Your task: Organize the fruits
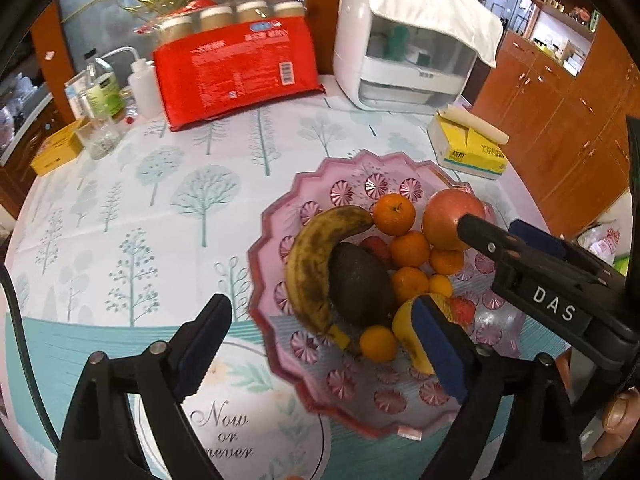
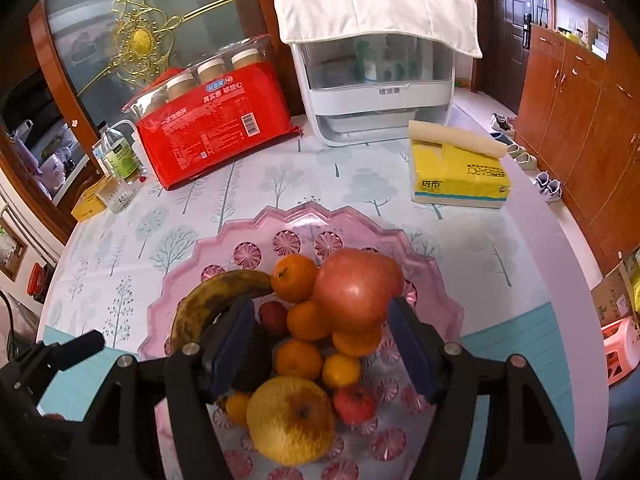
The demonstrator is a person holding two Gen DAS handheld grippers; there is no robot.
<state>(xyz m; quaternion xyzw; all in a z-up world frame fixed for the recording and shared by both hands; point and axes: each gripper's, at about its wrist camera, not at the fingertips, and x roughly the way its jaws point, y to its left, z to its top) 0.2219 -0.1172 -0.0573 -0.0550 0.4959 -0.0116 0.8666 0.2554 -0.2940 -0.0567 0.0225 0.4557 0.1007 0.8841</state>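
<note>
A pink scalloped plastic tray (image 1: 352,168) (image 2: 256,228) holds a spotted banana (image 1: 316,256) (image 2: 208,304), a dark avocado (image 1: 360,284), a red apple (image 1: 448,220) (image 2: 356,292), a yellow pear (image 1: 404,328) (image 2: 292,420), several small oranges (image 1: 394,214) (image 2: 294,278) and small red fruits (image 2: 354,400). My left gripper (image 1: 324,344) is open at the tray's near left edge, holding nothing. My right gripper (image 2: 320,344) is open above the fruit pile, its fingers either side of the oranges below the apple, holding nothing. It shows at the right of the left wrist view (image 1: 492,236).
The table has a tree-print cloth (image 1: 160,200). At the back stand a red pack of cups (image 1: 236,64) (image 2: 212,128), a white appliance under a cloth (image 1: 404,40) (image 2: 376,68), a yellow tissue pack (image 1: 468,144) (image 2: 456,172), bottles (image 1: 104,88) and a yellow box (image 1: 56,148).
</note>
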